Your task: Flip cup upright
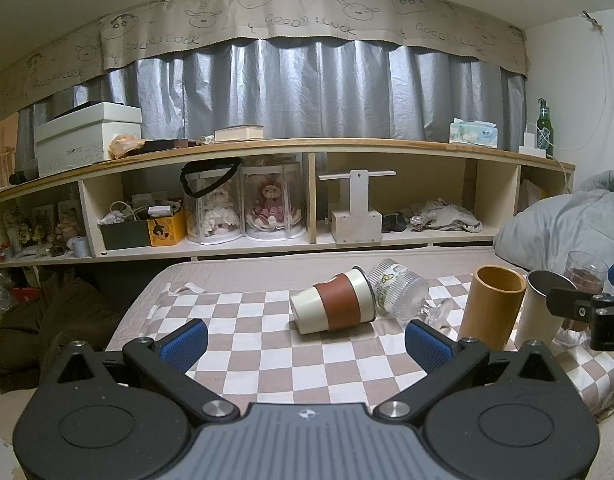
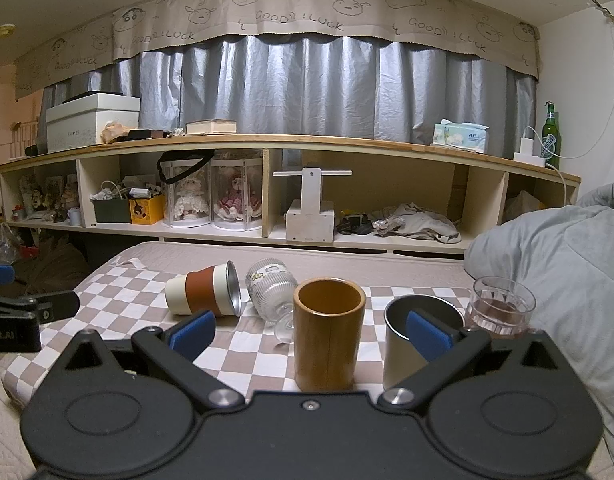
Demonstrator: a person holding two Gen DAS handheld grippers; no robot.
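Cup (image 1: 334,306) lay on its side dead ahead of the left gripper (image 1: 307,338), long axis crosswise, mouth rightward; both grippers' jaws spread, right gripper (image 2: 311,334) farther.

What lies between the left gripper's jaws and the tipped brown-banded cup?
Only bare checkered cloth, seen in the left wrist view; the left gripper is open, the cup on its side beyond.

We count 5 cups: 2 tipped, cream/brown cup (image 2: 203,293) & glass goblet (image 2: 271,289); 3 upright, bamboo cup (image 2: 328,335), steel cup (image 2: 399,344), clear tumbler (image 2: 500,306). 2 grippers.
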